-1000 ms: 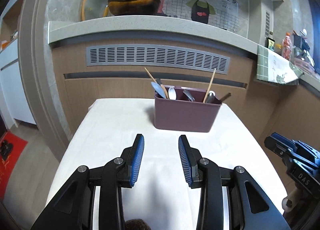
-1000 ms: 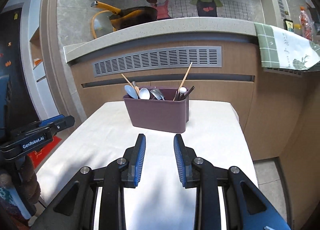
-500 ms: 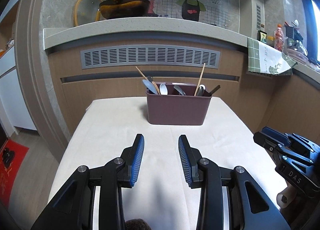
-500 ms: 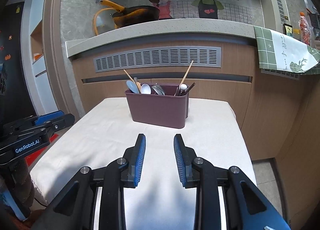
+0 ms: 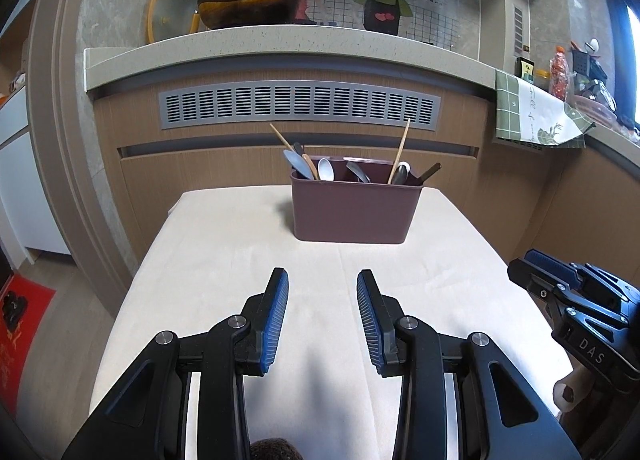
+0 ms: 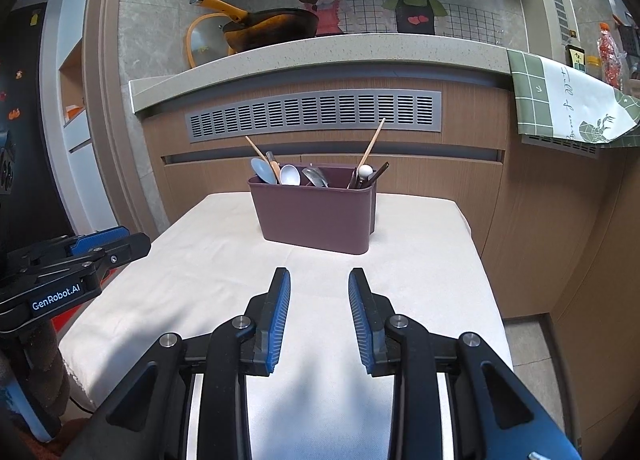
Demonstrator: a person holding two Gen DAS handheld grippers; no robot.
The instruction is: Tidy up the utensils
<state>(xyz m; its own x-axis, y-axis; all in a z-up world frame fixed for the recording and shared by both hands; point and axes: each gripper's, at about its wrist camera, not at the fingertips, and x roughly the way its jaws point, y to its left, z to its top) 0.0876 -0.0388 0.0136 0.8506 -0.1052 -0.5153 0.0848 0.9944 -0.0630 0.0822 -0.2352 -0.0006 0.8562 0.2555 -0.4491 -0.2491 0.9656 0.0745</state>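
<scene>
A maroon utensil holder [image 5: 354, 208] stands at the far side of the cloth-covered table [image 5: 224, 260]; it also shows in the right wrist view [image 6: 316, 216]. Spoons [image 5: 325, 169] and wooden chopsticks [image 5: 401, 148] stick up out of it. My left gripper [image 5: 322, 280] is open and empty, above the near half of the table, well short of the holder. My right gripper [image 6: 319, 278] is open and empty, also short of the holder. Each gripper shows at the edge of the other's view.
A wooden cabinet front with a grey vent [image 5: 300, 106] rises behind the table. The counter [image 5: 280, 44] above it holds a pan with a yellow handle [image 5: 248, 6]. A green towel [image 5: 536, 112] hangs at the right. A red mat [image 5: 20, 324] lies on the floor left.
Both grippers have drawn back from the holder and tilted a little; the holder looks smaller and farther. Both stay open and empty.
</scene>
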